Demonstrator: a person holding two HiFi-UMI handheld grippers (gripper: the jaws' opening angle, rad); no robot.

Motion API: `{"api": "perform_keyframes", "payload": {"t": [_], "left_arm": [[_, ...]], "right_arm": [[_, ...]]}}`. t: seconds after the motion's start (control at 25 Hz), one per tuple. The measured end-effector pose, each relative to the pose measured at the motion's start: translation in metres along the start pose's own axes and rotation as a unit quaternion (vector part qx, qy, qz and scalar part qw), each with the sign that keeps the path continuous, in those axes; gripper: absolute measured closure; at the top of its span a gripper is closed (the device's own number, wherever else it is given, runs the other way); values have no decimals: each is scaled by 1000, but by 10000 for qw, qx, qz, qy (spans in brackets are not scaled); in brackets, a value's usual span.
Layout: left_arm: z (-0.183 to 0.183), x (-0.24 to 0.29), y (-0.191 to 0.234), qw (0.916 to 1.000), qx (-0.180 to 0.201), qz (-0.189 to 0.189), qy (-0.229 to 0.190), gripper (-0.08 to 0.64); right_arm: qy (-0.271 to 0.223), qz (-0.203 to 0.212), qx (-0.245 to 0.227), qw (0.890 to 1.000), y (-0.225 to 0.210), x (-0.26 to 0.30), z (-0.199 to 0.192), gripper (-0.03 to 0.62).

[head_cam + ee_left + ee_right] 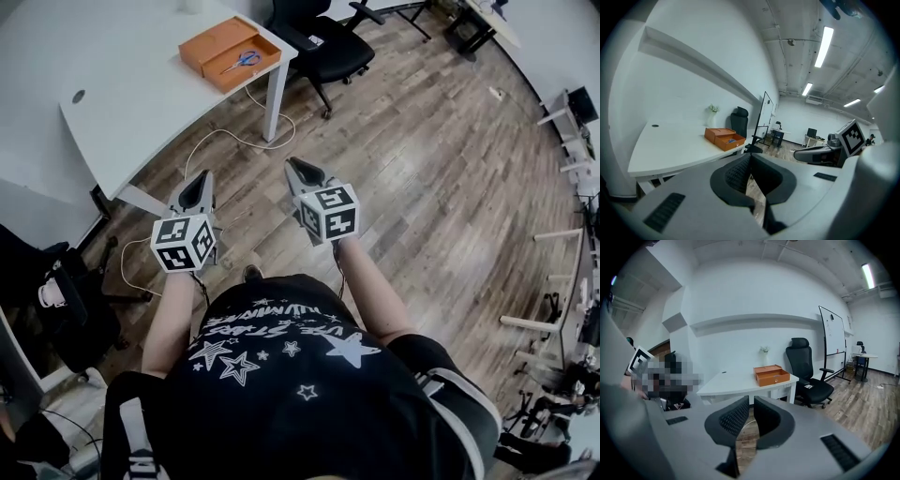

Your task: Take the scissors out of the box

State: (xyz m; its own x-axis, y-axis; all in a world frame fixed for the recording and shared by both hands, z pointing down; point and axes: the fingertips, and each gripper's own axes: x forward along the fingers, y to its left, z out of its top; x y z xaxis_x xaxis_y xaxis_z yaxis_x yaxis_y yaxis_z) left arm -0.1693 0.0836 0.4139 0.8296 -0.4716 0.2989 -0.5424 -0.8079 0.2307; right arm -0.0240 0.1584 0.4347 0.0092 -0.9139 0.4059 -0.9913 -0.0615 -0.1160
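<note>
the scissors [242, 62] lie inside the open orange box [230, 53] near the corner of the white bench [122, 103] — well apart from both grippers. the left gripper [198, 180] and the right gripper [297, 167] are held side by side over the wood floor [422, 187] — each with its jaws together and nothing between them.

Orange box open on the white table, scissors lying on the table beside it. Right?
Not quite. The scissors lie inside the open orange box, not beside it. The box does sit on the white table. The head view shows this.
</note>
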Motion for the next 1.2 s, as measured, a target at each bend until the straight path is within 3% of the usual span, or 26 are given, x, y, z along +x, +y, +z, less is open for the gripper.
{"api": "perform_keyframes", "payload": {"t": [0.2, 0.56, 0.92, 1.2], "left_arm": [[2, 11, 37, 9998, 77, 11, 178, 541], [4, 24, 75, 9995, -140, 109, 245, 541], [14, 60, 111, 9984, -312, 442, 189, 541], [33, 124, 134, 9970, -352, 653, 216, 541]], "right_arm": [[106, 48, -26, 9999, 13, 36, 7, 532], [148, 137, -39, 9998, 17, 80, 24, 532], [175, 278, -40, 9995, -16, 133, 40, 532], [177, 399, 22, 9990, -69, 193, 64, 532]]}}
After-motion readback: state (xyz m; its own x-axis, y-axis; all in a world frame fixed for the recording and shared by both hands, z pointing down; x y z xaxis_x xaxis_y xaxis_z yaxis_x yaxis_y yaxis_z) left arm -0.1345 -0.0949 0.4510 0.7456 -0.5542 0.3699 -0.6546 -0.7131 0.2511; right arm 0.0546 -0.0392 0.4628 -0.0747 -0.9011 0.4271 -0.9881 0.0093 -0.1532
